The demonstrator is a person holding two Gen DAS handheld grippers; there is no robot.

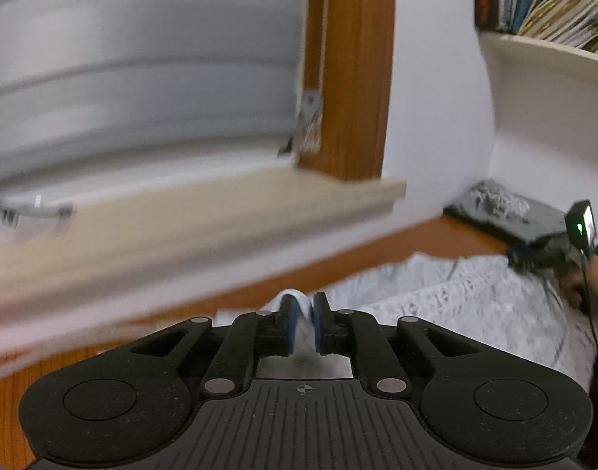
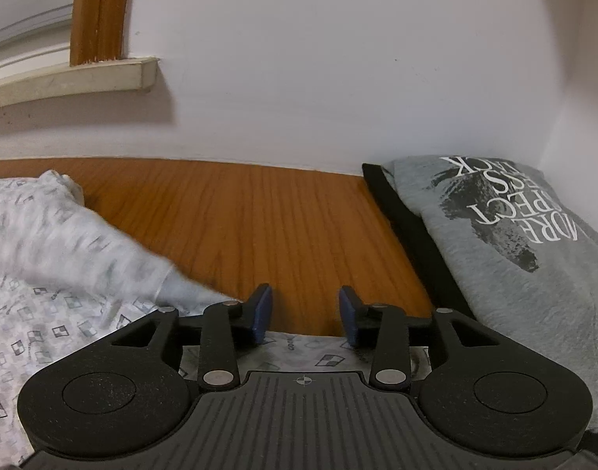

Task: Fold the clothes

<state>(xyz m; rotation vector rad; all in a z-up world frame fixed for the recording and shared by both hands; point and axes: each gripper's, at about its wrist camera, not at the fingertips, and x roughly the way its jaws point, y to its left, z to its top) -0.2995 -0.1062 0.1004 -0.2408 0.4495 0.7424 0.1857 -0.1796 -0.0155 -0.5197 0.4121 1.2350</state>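
Two grippers are in your hands, and each camera shows its own. In the left wrist view, your left gripper (image 1: 303, 323) has its blue pads drawn narrow on a pinch of the white patterned garment (image 1: 467, 305), which bunches up between them. The rest of that cloth spreads to the right over the wooden table (image 1: 9, 403), and the whole picture is smeared with blur. Your other gripper shows at the far right edge, over the garment's far side. A window sill (image 1: 205, 211) and a shelf of books (image 1: 553, 4) sit behind.

In the right wrist view, your right gripper (image 2: 305, 319) stands partly spread, nothing pressed between its pads; the patterned garment's edge lies beneath its fingers, and more of it is heaped at the left. A folded grey printed shirt (image 2: 526, 243) rests at the right on a black one (image 2: 401, 219), against the wall.
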